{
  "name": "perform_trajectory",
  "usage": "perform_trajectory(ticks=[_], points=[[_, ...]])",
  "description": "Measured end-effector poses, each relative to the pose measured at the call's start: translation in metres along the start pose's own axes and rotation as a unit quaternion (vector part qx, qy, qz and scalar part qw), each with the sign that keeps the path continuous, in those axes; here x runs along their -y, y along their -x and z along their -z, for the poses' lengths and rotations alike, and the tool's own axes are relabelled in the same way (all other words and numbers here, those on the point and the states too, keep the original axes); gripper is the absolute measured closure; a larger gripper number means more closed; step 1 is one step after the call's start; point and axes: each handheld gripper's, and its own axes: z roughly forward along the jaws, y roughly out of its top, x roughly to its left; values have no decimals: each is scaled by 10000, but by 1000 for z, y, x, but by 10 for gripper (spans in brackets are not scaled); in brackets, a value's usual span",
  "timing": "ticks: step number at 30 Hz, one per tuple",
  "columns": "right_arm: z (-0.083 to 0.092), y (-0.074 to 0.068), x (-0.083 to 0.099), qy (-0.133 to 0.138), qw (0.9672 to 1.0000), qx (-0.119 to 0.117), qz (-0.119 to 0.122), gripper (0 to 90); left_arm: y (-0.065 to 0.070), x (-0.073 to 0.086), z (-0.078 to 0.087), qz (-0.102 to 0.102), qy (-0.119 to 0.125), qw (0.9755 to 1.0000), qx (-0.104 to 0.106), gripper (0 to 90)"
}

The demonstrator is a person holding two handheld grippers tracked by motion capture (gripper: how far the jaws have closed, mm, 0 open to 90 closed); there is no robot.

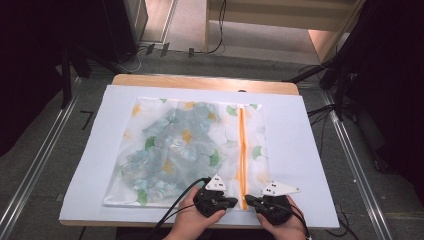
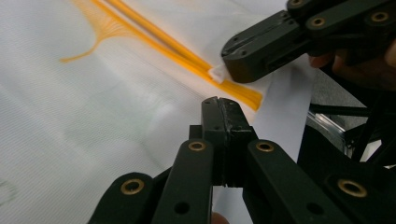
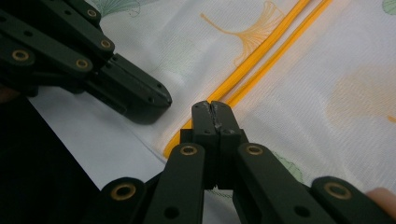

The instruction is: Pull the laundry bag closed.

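We hold both grippers at the near end of the orange zipper (image 1: 242,150). Right gripper (image 1: 248,199) clenched on the white slider (image 2: 217,73), ready to pull. Left gripper (image 1: 233,202) clenched empty beside it. Mesh bag (image 1: 190,150) of floral fabric lies flat beyond.
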Motion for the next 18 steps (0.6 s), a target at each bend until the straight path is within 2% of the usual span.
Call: perform_trajectory(ticks=[3, 7, 10, 14, 18], points=[[0, 0, -1, -31, 10000, 37, 11, 900, 1, 0, -3, -43, 3, 10000, 17, 900], [0, -2, -4, -20, 9999, 138, 48, 900, 0, -2, -3, 52, -57, 10000, 55, 900], [-4, -3, -7, -110, 9994, 243, 218, 900, 2, -2, -3, -4, -82, 10000, 5, 900], [-6, -1, -11, -91, 9992, 319, 221, 900, -2, -2, -3, 107, -86, 9998, 141, 900], [-7, 4, -17, -40, 9989, 405, 224, 900, 1, -2, -3, 15, -77, 9999, 65, 900]])
